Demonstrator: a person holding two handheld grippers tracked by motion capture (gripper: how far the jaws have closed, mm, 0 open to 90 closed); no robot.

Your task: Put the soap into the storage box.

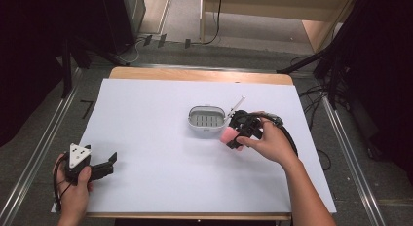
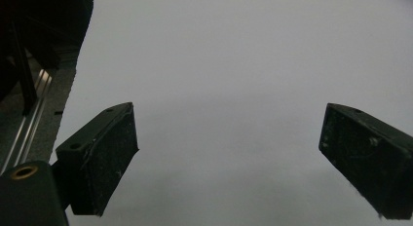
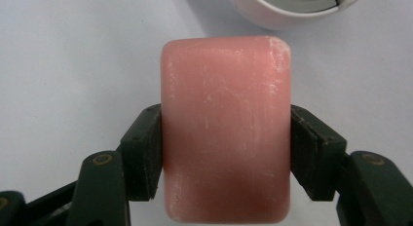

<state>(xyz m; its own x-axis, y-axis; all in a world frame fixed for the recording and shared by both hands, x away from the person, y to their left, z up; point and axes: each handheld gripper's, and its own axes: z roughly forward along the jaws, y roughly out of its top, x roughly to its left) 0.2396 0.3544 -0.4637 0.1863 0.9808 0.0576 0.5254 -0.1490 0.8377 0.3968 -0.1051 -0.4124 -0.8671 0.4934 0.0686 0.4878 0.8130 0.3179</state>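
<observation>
Fingers (image 3: 146,153) of the right gripper (image 3: 226,153) are clamped on a pink soap bar (image 3: 226,128), held beside the white soap dish (image 1: 206,120); slippage from the smooth sides is risked. Left gripper (image 2: 229,153) fingers stand apart.

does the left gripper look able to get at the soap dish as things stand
Probably yes: the left gripper is open and holds nothing, with bare table between it and the dish. The right gripper, holding the soap, crowds only its near right side.
</observation>
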